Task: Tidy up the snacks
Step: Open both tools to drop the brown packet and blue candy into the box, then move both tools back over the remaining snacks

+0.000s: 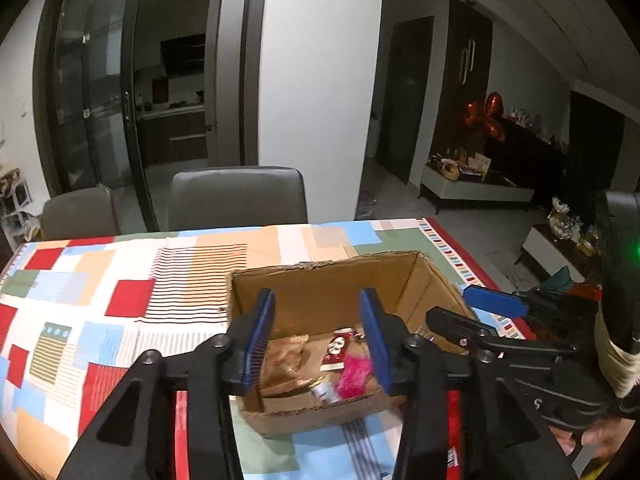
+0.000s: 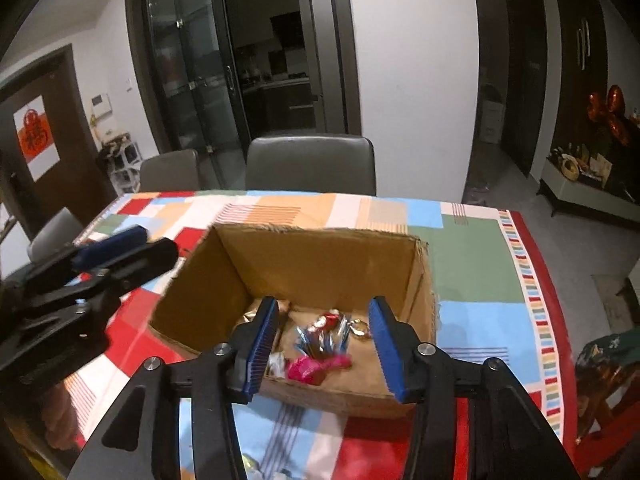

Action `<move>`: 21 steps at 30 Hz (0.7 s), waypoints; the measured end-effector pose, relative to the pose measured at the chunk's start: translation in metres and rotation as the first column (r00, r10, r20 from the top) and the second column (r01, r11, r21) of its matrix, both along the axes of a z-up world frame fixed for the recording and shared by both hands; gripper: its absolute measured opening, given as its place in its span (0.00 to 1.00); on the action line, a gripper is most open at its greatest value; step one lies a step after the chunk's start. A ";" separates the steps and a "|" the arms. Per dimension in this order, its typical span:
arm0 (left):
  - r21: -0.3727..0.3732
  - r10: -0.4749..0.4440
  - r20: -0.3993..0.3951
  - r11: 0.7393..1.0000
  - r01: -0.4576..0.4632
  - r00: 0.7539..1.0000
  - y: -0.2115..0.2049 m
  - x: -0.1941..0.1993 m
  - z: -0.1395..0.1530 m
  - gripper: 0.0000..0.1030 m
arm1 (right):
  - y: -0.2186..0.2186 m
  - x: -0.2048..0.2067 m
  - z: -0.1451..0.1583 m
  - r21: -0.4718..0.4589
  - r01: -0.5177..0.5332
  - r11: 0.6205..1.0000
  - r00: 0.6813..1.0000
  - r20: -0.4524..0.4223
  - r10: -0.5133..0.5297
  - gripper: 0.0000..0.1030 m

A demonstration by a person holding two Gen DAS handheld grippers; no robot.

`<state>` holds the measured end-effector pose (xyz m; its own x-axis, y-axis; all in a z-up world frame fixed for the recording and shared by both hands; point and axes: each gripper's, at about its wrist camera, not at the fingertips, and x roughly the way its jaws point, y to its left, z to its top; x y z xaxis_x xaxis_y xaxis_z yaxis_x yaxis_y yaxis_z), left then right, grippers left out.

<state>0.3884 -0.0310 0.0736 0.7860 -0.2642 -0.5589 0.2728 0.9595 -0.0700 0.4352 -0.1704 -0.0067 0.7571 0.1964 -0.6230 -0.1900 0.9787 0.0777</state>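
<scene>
While 2 grippers, left [image 1: 316,338] and right [image 2: 324,344], hover with jaws apart, 1 cardboard box [image 2: 320,256] holds snacks [image 2: 316,364].

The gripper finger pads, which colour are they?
Blue, ribbed pads on black arms, clearest in the right wrist view.

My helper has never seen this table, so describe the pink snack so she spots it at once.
Find the patchwork tablecloth and the open cardboard box standing on it. Look down at the near end of the box floor: the pink wrapper lies there beside a white packet. It is the only bright pink thing among the brown, red and blue wrappers.
</scene>
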 end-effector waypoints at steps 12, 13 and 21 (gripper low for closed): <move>0.018 0.011 0.098 1.000 -0.012 0.995 0.013 -0.073 0.007 0.49 | 0.001 -0.061 0.001 0.005 -0.016 1.000 0.997 0.081 0.015 0.47; 0.019 0.005 0.104 1.000 -0.007 0.995 0.013 -0.078 0.007 0.49 | 0.001 -0.067 0.002 0.006 -0.019 1.000 0.996 0.086 0.018 0.47; 0.048 0.000 0.157 0.999 -0.008 0.988 0.018 -0.130 0.005 0.60 | 0.004 -0.114 0.005 0.036 -0.033 0.999 0.992 0.119 0.028 0.47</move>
